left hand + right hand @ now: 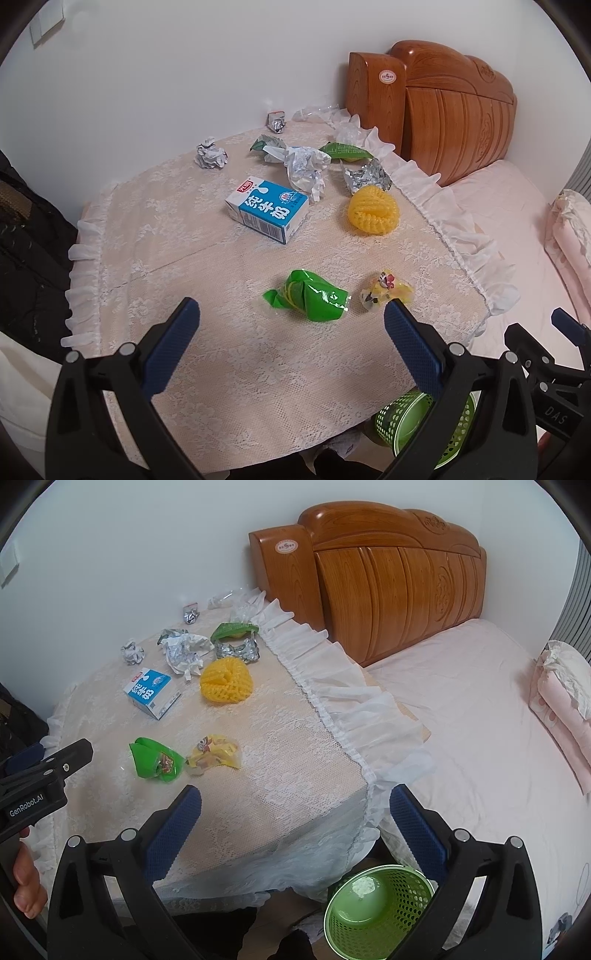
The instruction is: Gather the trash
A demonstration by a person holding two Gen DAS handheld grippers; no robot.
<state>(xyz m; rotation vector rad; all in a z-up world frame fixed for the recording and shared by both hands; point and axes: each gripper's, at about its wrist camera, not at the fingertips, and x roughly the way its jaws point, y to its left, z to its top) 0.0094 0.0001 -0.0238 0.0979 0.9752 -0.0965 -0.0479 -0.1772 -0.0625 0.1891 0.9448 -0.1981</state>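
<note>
Both grippers hang over the near edge of the table [295, 805], holding nothing: the left gripper [291, 321] gapes wide toward the green wrapper [310, 297], and the right gripper [295, 808] is spread just as wide above the lace cloth.

The trash is all on the tabletop: that green wrapper with a yellow snack bag [214, 757] just beside it, a milk carton [267, 210] and a yellow foam net [373, 210] further back, then crumpled paper and foil toward the wall.

The wrapper looks slick and limp, so I'd guess the fingers could pinch the lace with it and drag the cloth, or let it slide out on the way.

The green basket [376, 908] stands on the floor below the table corner; what shows of its inside looks empty. Sitting low under the frill, a light wrapper could flutter past its rim.
</note>
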